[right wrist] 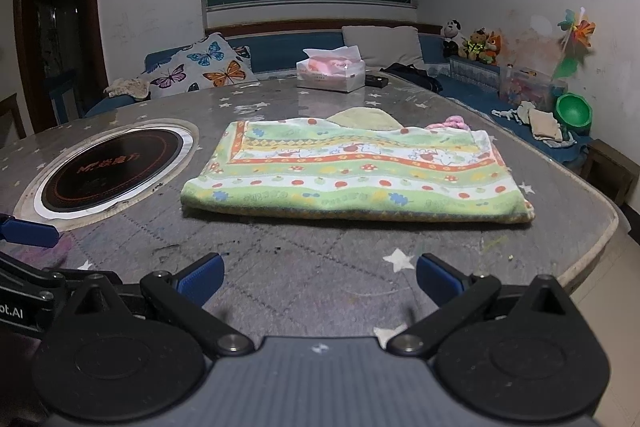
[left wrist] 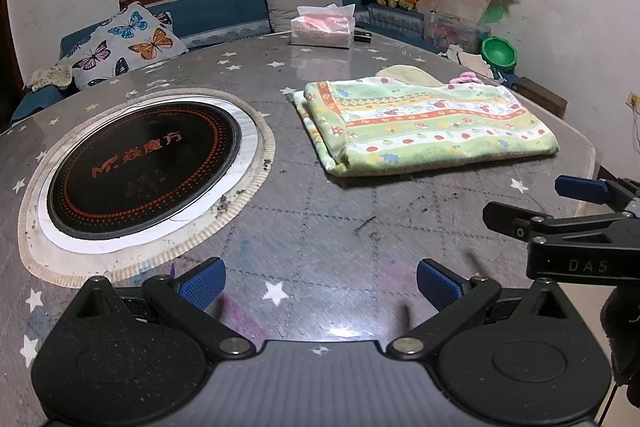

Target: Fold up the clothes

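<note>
While folded cloth: patterned cloth (right wrist: 352, 171) is lying flat at table (right wrist: 280, 267) centre, 12 o'clock of both tools.
Left gripper (left wrist: 320, 285): hovering spread, empty.
Right gripper (right wrist: 320, 277): hovering spread, empty, likely lining up another fold.
Hob (left wrist: 144, 167): sitting at 10 o'clock.

The cloth (right wrist: 352, 171) lies on the table (right wrist: 320, 267), right of the hob (right wrist: 112, 171); the tissue box (right wrist: 331, 75) stands behind it.

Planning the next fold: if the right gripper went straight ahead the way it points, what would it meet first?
Most likely the folded patterned cloth. The right gripper is open and aimed at its near folded edge, with only bare table between. It hovers slightly above the table, so height is uncertain.
</note>
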Tool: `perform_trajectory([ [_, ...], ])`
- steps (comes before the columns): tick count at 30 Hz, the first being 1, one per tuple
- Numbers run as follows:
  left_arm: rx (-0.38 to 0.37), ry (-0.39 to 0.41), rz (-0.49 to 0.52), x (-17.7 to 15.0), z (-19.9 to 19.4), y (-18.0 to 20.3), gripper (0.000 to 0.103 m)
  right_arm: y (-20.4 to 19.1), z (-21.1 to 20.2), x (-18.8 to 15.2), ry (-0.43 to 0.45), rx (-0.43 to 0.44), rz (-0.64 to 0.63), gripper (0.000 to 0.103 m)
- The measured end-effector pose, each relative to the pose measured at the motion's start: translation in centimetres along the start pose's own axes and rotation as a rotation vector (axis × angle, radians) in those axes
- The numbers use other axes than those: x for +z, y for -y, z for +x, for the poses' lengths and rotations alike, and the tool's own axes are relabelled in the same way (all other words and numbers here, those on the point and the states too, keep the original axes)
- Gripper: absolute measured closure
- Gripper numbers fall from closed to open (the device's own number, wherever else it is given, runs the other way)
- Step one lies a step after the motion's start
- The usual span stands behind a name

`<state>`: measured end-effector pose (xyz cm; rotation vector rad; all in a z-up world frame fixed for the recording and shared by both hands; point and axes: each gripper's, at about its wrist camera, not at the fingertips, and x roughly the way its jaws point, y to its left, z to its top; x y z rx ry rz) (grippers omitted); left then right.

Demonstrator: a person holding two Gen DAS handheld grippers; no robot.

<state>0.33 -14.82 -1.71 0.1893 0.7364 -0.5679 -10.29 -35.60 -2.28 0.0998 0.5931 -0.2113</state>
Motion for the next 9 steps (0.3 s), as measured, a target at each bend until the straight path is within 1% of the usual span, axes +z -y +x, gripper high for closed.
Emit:
perform_trajectory([
  [9, -0.008, 0.000, 0.013, -0.50, -0.52, 0.71, 0.000, 0.08, -0.86, -0.38, 0.008, 0.005, 0.011, 0.000],
])
